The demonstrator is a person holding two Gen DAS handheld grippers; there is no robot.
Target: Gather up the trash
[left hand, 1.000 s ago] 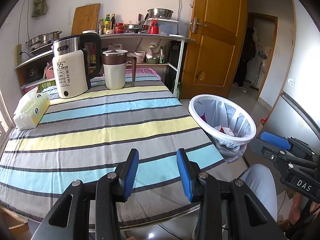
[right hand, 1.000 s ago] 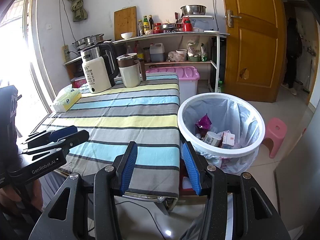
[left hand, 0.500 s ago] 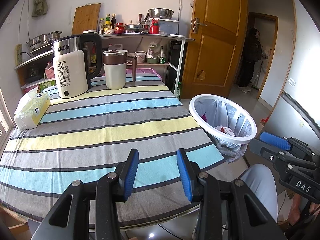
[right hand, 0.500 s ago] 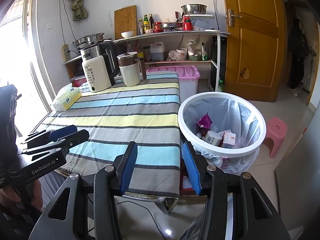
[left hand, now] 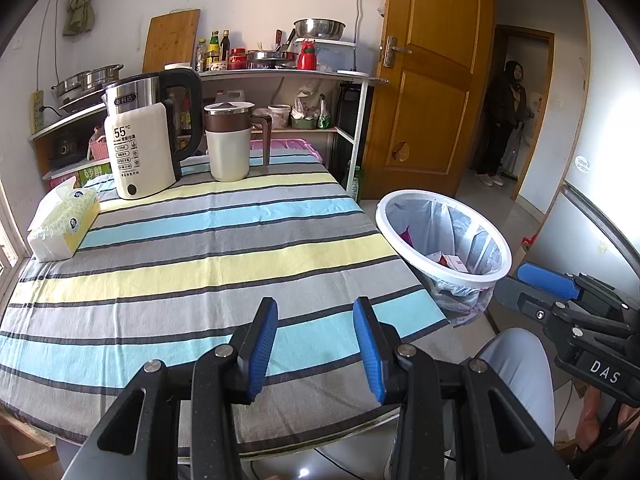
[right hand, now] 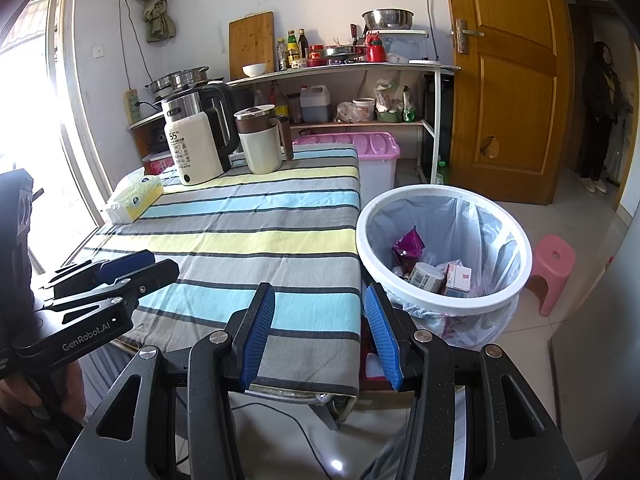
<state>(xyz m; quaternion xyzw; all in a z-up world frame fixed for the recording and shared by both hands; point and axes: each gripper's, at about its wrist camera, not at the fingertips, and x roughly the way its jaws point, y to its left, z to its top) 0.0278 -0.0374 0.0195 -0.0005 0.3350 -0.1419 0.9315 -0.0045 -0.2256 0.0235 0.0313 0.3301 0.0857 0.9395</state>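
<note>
Item: trash, already lying in the lined bin (right hand: 516, 240) beside the table (right hand: 256, 240)
I am holding left gripper (left hand: 316, 344) and right gripper (right hand: 320, 332) parted, empty; wrappers (right hand: 408, 246) and cartons (right hand: 458, 280) are looking light, crushable, best pinched at edges

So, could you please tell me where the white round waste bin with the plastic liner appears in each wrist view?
Left wrist view: the white round waste bin with the plastic liner sits right of centre, beside the striped tablecloth's right edge.
Right wrist view: it sits at centre-right, larger, its trash visible inside.
Shared landmark: the white electric kettle at the table's far end.
</note>
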